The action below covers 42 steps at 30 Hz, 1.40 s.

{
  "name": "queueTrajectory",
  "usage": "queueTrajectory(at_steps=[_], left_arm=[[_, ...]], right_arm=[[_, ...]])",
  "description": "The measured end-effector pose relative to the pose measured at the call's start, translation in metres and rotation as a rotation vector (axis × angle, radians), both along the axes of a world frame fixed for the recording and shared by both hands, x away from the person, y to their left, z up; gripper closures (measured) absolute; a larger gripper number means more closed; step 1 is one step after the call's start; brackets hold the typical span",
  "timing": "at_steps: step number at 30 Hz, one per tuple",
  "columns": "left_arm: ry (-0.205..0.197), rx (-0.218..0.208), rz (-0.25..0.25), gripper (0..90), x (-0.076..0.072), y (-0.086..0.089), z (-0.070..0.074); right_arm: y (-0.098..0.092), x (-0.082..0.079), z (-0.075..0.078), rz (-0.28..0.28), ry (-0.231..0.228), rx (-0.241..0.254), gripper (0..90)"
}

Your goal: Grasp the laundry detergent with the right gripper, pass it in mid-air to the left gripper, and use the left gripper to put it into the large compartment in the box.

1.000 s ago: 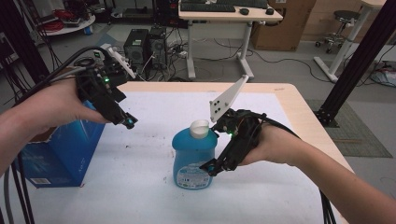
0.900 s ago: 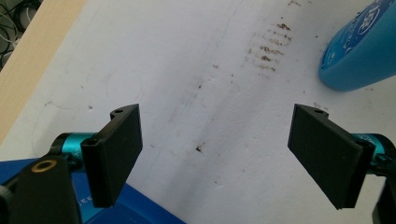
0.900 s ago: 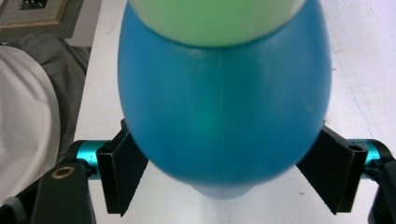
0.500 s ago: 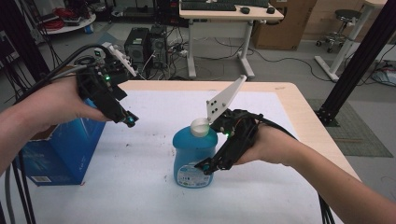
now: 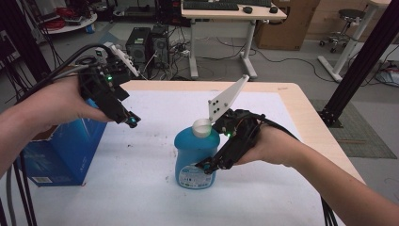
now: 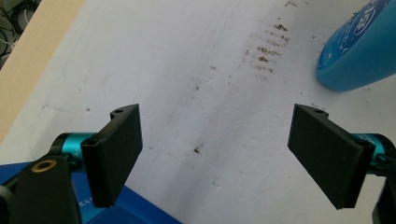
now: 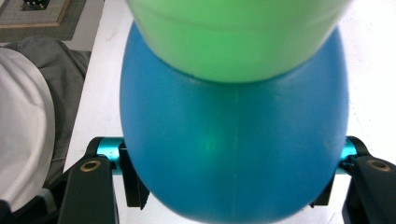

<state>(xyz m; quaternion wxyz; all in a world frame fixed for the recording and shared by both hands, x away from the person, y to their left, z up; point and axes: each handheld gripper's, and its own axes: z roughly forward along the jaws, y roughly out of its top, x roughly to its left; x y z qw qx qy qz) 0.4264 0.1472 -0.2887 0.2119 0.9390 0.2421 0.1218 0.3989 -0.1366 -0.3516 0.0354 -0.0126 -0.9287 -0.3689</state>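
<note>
A blue bottle (image 5: 194,157) with a white cap (image 5: 202,127) stands upright on the white table cover. My right gripper (image 5: 207,165) reaches in from the right, low on the bottle's body. Its jaws have just been closing with the bottle between them. In the right gripper view both pads press on the sides of the bottle (image 7: 233,154), whose near, blurred cap looks green at the top, and the right gripper (image 7: 233,186) is shut on it. My left gripper (image 5: 130,120) hovers to the left above the table, open and empty (image 6: 224,154), with the bottle's base (image 6: 359,51) at the upper right.
A blue cardboard box (image 5: 66,146) stands at the table's left side, under my left hand. The wooden table edge (image 5: 301,113) runs along the right and back. Desks, computers and cables fill the floor beyond. A black post (image 5: 362,61) stands at the right.
The right gripper's jaws have drawn in against the bottle's sides. Both hands and the bottle stay where they were.
</note>
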Motion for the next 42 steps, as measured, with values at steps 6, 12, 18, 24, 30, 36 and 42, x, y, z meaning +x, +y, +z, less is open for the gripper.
queueTrajectory(at_steps=[6,12,18,24,30,36,42], left_arm=[[0.003,0.001,-0.001,18.0,0.0002,-0.0002,0.0001],[0.002,-0.005,-0.001,18.0,-0.0001,-0.0008,-0.0004],[0.002,-0.005,0.000,18.0,-0.0001,-0.0007,-0.0005],[0.002,-0.003,-0.002,18.0,-0.0002,-0.0003,-0.0003],[0.002,-0.001,-0.002,18.0,-0.0001,-0.0004,-0.0003],[0.002,0.000,-0.004,18.0,0.0002,-0.0008,-0.0003],[0.003,-0.001,-0.006,18.0,0.0001,-0.0010,-0.0002]], right_arm=[[0.0006,0.0006,-0.0006,0.004,0.004,0.002,33.2],[0.0010,0.0009,-0.0014,0.009,0.006,-0.001,35.9],[0.0015,0.0012,-0.0022,0.010,0.005,-0.006,37.0],[0.0020,0.0015,-0.0027,0.016,0.002,-0.005,37.8],[0.0019,0.0015,-0.0028,0.016,0.003,-0.004,38.8],[0.0018,0.0017,-0.0031,0.011,0.005,-0.004,39.4],[0.0017,0.0016,-0.0036,0.013,0.004,-0.003,40.2]])
